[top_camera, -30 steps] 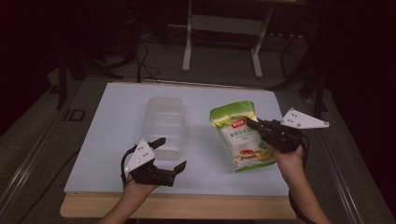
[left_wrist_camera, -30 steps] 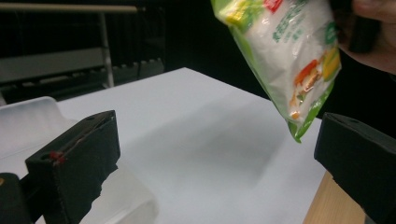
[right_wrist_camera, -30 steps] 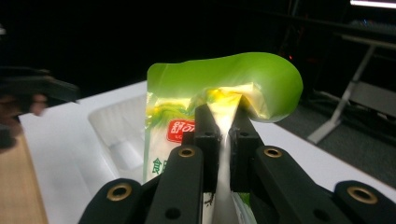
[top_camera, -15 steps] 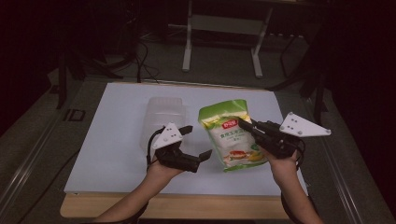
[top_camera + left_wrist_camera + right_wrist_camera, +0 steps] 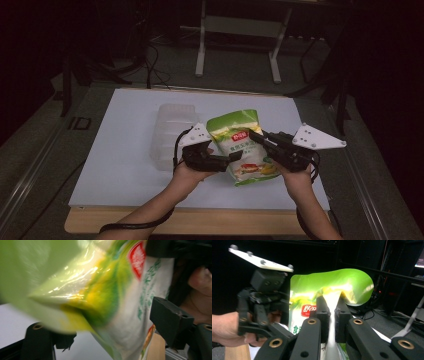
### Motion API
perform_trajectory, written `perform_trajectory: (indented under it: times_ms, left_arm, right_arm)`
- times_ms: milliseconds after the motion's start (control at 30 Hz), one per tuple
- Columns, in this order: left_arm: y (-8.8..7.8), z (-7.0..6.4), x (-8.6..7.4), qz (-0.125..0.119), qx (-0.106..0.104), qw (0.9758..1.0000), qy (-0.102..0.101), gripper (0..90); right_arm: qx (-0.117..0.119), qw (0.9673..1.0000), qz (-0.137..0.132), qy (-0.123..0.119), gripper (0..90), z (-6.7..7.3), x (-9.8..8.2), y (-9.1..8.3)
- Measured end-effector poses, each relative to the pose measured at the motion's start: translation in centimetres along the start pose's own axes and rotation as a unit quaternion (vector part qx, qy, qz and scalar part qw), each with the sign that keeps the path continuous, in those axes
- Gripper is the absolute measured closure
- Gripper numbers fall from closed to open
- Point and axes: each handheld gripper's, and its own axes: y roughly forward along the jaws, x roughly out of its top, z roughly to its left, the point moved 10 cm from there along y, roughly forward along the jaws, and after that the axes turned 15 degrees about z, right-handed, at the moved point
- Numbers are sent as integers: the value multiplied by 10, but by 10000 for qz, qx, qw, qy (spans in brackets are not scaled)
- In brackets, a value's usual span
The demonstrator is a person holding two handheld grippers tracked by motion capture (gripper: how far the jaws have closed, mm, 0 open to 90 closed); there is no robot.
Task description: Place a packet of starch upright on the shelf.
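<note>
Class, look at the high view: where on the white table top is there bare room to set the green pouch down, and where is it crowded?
Bare: the left part of the white table top, beside the clear plastic tray, and the far strip beyond the tray. Crowded: front centre, where the left gripper and right gripper meet at the green pouch, right beside the tray.

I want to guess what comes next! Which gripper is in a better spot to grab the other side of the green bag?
Probably the left gripper. Its jaws are open around the green bag, seen on either side of it in the left gripper view. The right gripper is already shut on the bag's edge, holding it up.
</note>
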Motion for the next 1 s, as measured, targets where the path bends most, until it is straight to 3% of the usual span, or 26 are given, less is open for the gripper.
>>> perform_trajectory:
  times_ms: [100, 167, 300, 433, 633, 867, 1000]
  left_arm:
    - [6, -4, -1, 74, -193, 9998, 42, 344]
    - [7, -5, -2, 107, -163, 9998, 92, 376]
    - [9, -2, -4, 207, -286, 9994, -11, 491]
    - [11, -5, -3, 293, -118, 9993, 205, 625]
    - [7, -11, -1, 250, 101, 9978, 607, 748]
    - [2, -9, 3, 365, 206, 9953, 869, 766]
    - [-2, -7, 7, 428, 284, 9935, 1011, 789]
  right_arm:
    - [-18, 10000, 12, -46, 852, 1, 0, 0]
    - [-30, 10000, 25, -75, 852, 1, -1, 1]
    - [-1, 10000, 14, -26, 852, 1, -4, 1]
    - [-48, 9999, 67, -71, 852, 1, -7, 4]
    - [-17, 10000, 11, -94, 851, 1, -7, 1]
    - [15, 10000, -67, -35, 838, 1, -6, 1]
    - [3, 9999, -49, 145, 725, -3, -3, 0]
